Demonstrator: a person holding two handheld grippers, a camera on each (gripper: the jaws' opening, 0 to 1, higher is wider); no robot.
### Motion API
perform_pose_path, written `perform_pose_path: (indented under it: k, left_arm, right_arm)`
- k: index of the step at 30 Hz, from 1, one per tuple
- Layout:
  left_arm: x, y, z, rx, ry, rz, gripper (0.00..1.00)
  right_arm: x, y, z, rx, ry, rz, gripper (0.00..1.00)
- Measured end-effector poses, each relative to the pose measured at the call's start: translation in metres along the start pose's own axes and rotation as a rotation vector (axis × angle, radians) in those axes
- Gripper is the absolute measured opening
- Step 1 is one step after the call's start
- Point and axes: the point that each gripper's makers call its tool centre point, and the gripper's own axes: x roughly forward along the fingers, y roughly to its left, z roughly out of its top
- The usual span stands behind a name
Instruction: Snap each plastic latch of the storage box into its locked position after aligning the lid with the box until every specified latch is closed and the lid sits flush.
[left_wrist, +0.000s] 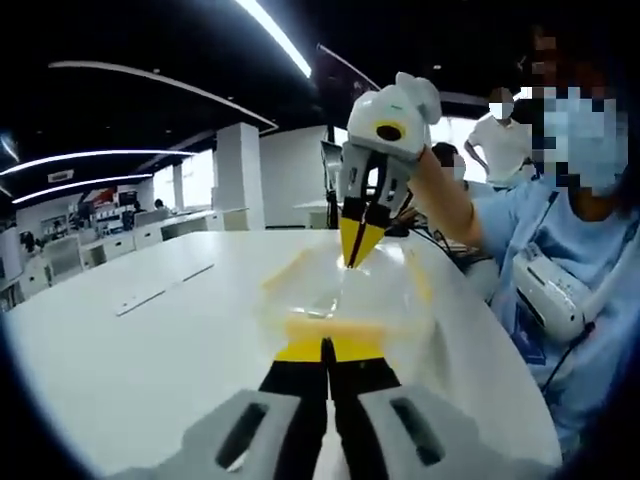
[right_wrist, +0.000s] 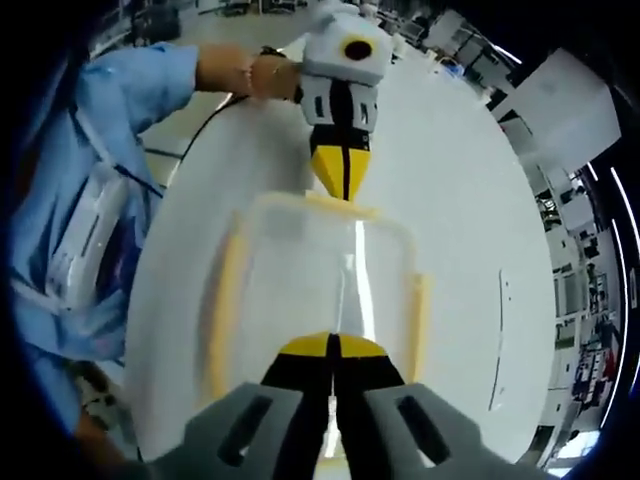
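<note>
A clear plastic storage box (left_wrist: 335, 295) with a clear lid (right_wrist: 320, 265) lies on the white table (left_wrist: 130, 370). Yellow latches run along its long sides (right_wrist: 222, 300) (right_wrist: 419, 310), and one lies at its end (left_wrist: 330, 328). My left gripper (left_wrist: 326, 343) is shut, its yellow tips touching that end of the box. My right gripper (left_wrist: 355, 260) comes down from above at the opposite end, also shut, tips on the rim. In the right gripper view, the right gripper (right_wrist: 333, 342) sits at one end of the lid and the left gripper (right_wrist: 343, 192) at the other end.
The person (left_wrist: 590, 250) holding both grippers, in a blue shirt, stands close along one side of the table. Flat white strips (left_wrist: 150, 295) lie on the tabletop away from the box. The table's curved edge (right_wrist: 150, 300) runs near the person. Office desks fill the background.
</note>
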Motion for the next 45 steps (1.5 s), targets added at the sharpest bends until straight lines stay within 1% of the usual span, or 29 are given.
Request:
perform_pose_path:
  k: [3,7,9,10,14,16,18,20,21,22,23,24,25,26,27,28,29,31,32,34,35,37,38,39,40,41,42,43,45]
  left_arm:
    - [0.0,-0.002,-0.001,-0.023,-0.03,0.002,0.0]
    - [0.0,-0.003,-0.001,-0.034,-0.063,0.003,0.0]
    - [0.001,-0.003,-0.001,-0.041,-0.077,0.006,0.0]
    - [0.001,-0.002,0.0,-0.045,-0.08,0.006,0.0]
    - [0.002,-0.001,0.0,-0.058,-0.093,0.005,0.0]
    - [0.003,0.0,-0.001,-0.087,-0.106,-0.002,0.0]
    - [0.003,0.0,-0.001,-0.064,-0.108,-0.013,0.0]
    - [0.001,0.001,0.002,-0.039,-0.087,-0.033,0.0]
    - [0.0,-0.001,0.0,-0.036,-0.051,-0.062,0.0]
    - [0.001,0.001,0.001,0.031,-0.02,-0.052,0.0]
    - [0.0,-0.001,0.001,0.046,-0.007,-0.055,0.0]
    - [0.0,-0.001,-0.001,0.033,0.019,-0.066,0.0]
    - [-0.001,0.003,-0.01,0.042,0.072,-0.042,0.0]
    - [0.0,0.006,-0.015,0.085,0.088,-0.024,0.0]
    - [0.002,0.003,-0.02,0.042,0.096,-0.038,0.0]
    - [0.003,-0.001,-0.017,0.053,0.066,-0.043,0.0]
    - [0.004,-0.004,-0.019,0.062,0.084,-0.05,0.0]
    - [0.004,-0.004,-0.018,0.07,0.081,-0.053,0.0]
    - [0.0,-0.002,-0.017,0.07,0.079,-0.047,0.0]
    - [-0.008,0.014,-0.014,0.105,0.075,0.035,0.0]
    - [-0.011,0.016,-0.011,0.101,0.056,0.051,0.0]
    - [-0.012,0.012,-0.004,0.082,0.011,0.031,0.0]
    - [-0.012,0.008,0.001,0.077,-0.019,-0.005,0.0]
    - [-0.01,0.006,0.003,0.085,-0.027,-0.017,0.0]
    - [-0.004,-0.001,0.002,0.095,-0.011,-0.049,0.0]
    - [-0.004,0.004,-0.002,0.122,0.029,-0.021,0.0]
    - [-0.001,0.003,0.004,0.101,0.002,-0.035,0.0]
    - [0.0,0.003,0.004,0.084,-0.006,-0.028,0.0]
    - [0.0,0.003,0.006,0.086,-0.003,-0.017,0.0]
  right_arm:
    - [0.0,0.002,-0.001,0.003,-0.005,-0.007,0.0]
    - [0.0,0.002,-0.002,-0.009,-0.007,-0.022,0.0]
    - [-0.001,0.0,-0.004,-0.002,-0.024,-0.02,0.0]
    - [-0.001,0.0,-0.004,0.012,-0.031,-0.02,0.0]
    - [-0.001,-0.001,-0.004,0.012,-0.044,-0.019,0.0]
    - [-0.001,-0.001,-0.005,0.01,-0.043,-0.02,0.0]
    - [0.0,-0.002,-0.005,0.012,-0.04,-0.025,0.0]
    - [0.0,-0.002,-0.005,0.007,-0.029,-0.032,0.0]
    - [0.0,-0.002,-0.005,0.006,-0.021,-0.034,0.0]
    - [0.0,-0.002,-0.005,-0.004,-0.012,-0.039,0.0]
    - [0.0,-0.002,-0.005,-0.005,-0.009,-0.042,0.0]
    - [0.0,-0.002,-0.005,-0.008,-0.005,-0.045,0.0]
    - [0.0,-0.002,-0.005,-0.007,-0.005,-0.046,0.0]
    - [0.0,-0.002,-0.005,-0.004,-0.006,-0.048,0.0]
    - [0.0,-0.002,-0.004,0.0,-0.01,-0.052,0.0]
    - [0.0,-0.002,-0.003,0.002,-0.013,-0.054,0.0]
    - [0.001,-0.002,-0.003,0.004,-0.015,-0.056,0.0]
    - [0.001,-0.002,-0.001,0.011,-0.019,-0.06,0.0]
    - [0.001,-0.002,-0.001,0.013,-0.02,-0.064,0.0]
    - [0.001,-0.001,0.0,0.019,-0.02,-0.076,0.0]
    - [0.001,-0.001,0.001,0.019,-0.018,-0.084,0.0]
    - [0.001,-0.001,0.002,0.016,-0.013,-0.095,0.0]
    - [0.001,-0.001,0.003,0.013,-0.006,-0.102,0.0]
    - [0.001,-0.002,0.004,0.009,-0.003,-0.104,0.0]
    - [0.0,-0.002,0.004,0.011,0.001,-0.106,0.0]
    - [0.0,-0.003,0.004,0.015,0.003,-0.105,0.0]
    - [0.0,-0.003,0.004,0.018,0.001,-0.103,0.0]
    - [0.0,-0.004,0.004,0.027,-0.003,-0.099,0.0]
    - [-0.001,-0.004,0.005,0.037,-0.014,-0.093,0.0]
